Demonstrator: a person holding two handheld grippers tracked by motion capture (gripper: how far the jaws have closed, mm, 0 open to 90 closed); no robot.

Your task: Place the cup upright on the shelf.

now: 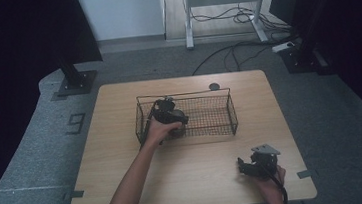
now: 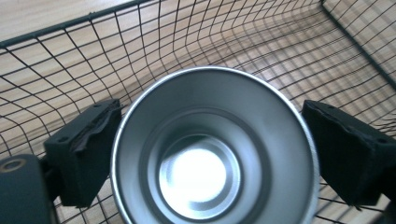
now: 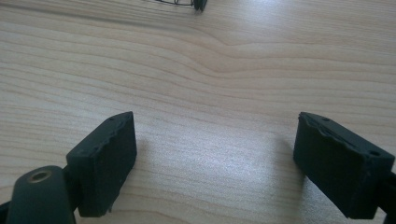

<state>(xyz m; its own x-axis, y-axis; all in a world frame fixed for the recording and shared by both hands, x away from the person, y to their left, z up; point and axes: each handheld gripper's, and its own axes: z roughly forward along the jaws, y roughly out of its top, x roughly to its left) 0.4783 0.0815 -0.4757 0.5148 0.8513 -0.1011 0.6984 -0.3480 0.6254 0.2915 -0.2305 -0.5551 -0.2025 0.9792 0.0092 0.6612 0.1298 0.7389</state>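
Observation:
A black wire basket (image 1: 231,108) stands in the middle of the wooden table (image 1: 195,166). My left gripper (image 1: 170,116) reaches down into the basket's left end. In the left gripper view a shiny steel cup (image 2: 215,154) sits mouth-up between the jaws, and both pads (image 2: 91,149) press against its sides, with basket mesh (image 2: 196,42) all around it. My left gripper (image 2: 211,122) is shut on the cup. My right gripper (image 1: 243,166) rests low over the table's front right part. In its own view my right gripper (image 3: 215,140) is open with only bare wood between its fingers.
A small dark round disc (image 1: 213,86) lies at the table's far edge behind the basket. A corner of the basket (image 3: 198,4) shows ahead of the right gripper. Bare wood spans the front of the table between the two hands.

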